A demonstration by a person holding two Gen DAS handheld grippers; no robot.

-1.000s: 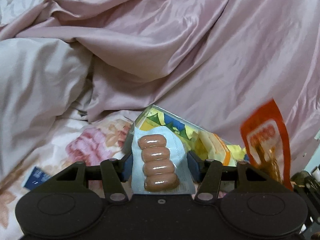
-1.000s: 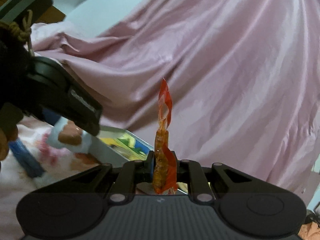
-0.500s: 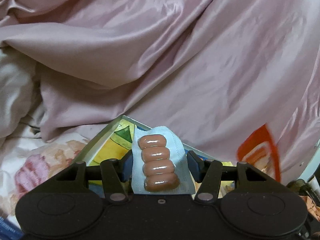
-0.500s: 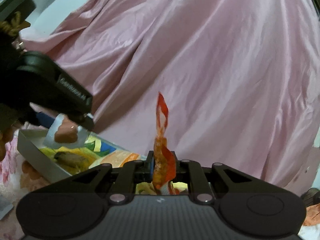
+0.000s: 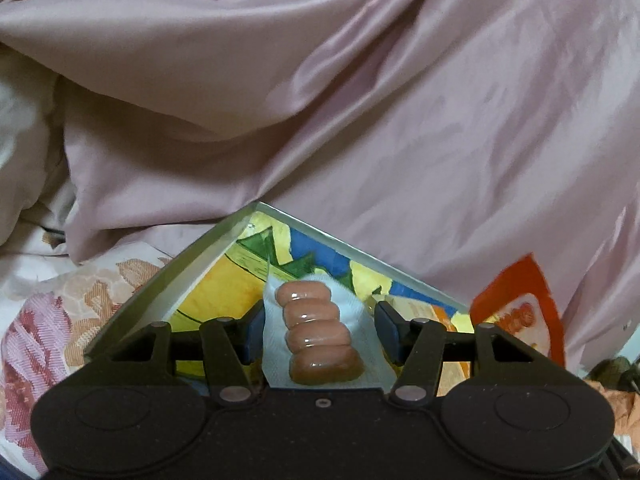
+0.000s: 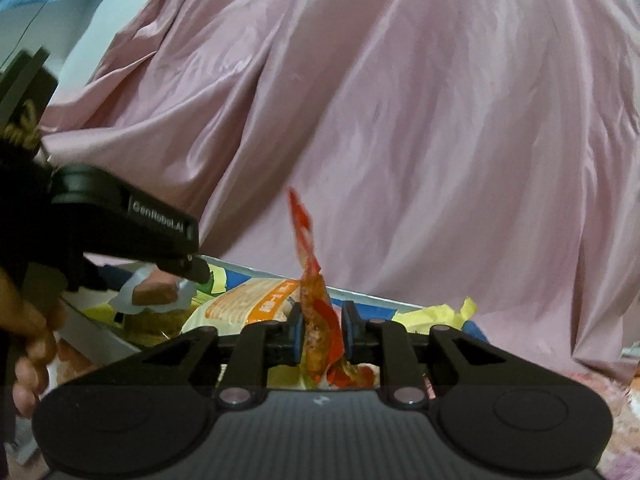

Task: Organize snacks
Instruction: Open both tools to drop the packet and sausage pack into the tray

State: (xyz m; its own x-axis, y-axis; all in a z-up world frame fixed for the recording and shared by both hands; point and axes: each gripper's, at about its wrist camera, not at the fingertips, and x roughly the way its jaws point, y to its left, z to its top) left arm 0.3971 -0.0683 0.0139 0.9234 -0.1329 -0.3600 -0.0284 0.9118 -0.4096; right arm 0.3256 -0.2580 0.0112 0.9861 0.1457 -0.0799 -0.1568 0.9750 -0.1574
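1. Fingers of the left gripper [image 5: 320, 330] stand spread, with the sausage pack [image 5: 320, 336] between them; its left edge meets the left pad, while a gap shows at the right pad.
2. That pack's long axis runs forward along the fingers, four sausages stacked crosswise, over the open box [image 5: 200, 264] on the bed.
3. Right gripper [image 6: 320, 334] fingers are narrow, pinching the orange snack packet [image 6: 316, 320].
4. That packet stands upright and edge-on, its top twisted and leaning left, above the box's far side.
5. Pink bedding [image 6: 400, 120] rises behind the box.
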